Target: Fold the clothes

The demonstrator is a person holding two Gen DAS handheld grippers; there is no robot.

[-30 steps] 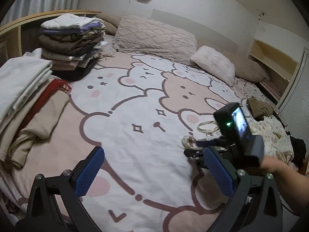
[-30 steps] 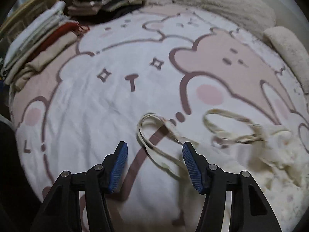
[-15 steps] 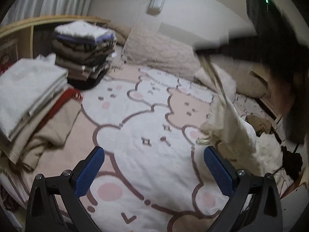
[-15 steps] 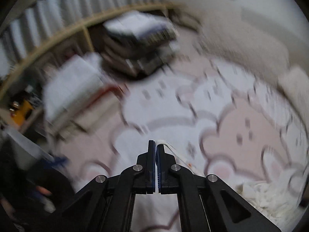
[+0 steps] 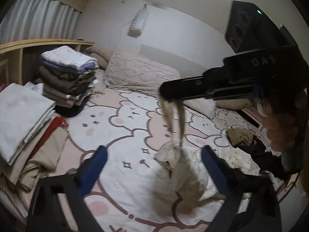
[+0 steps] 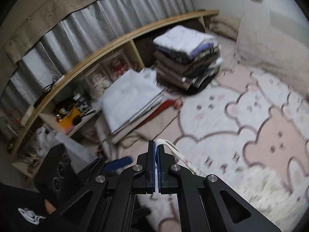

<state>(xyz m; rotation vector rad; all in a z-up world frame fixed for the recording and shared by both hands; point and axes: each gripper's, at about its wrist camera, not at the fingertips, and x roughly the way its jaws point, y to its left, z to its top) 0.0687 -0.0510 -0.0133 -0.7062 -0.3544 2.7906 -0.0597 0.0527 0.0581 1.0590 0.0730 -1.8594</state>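
A cream garment (image 5: 185, 174) with thin straps (image 5: 173, 116) hangs above the bear-print bed cover (image 5: 125, 127). My right gripper (image 6: 156, 145) is shut on the straps (image 6: 170, 147) and holds them high; in the left wrist view it (image 5: 164, 94) is at upper right, with the garment dangling below. The garment's body trails on the bed at lower right (image 6: 270, 193). My left gripper (image 5: 152, 166) is open and empty, low over the bed, with the garment between and beyond its blue pads (image 5: 94, 170).
Two stacks of folded clothes stand at the left: a white-topped one (image 5: 21, 112) and a taller dark one (image 5: 67, 81). Pillows (image 5: 139, 71) line the headboard. Unfolded clothes (image 5: 249, 145) lie at the right edge. A wooden shelf (image 6: 81, 89) runs beside the bed.
My right gripper closed on the straps and lifted them up off the bed, swinging left. The garment now hangs from it. My left gripper stayed open.
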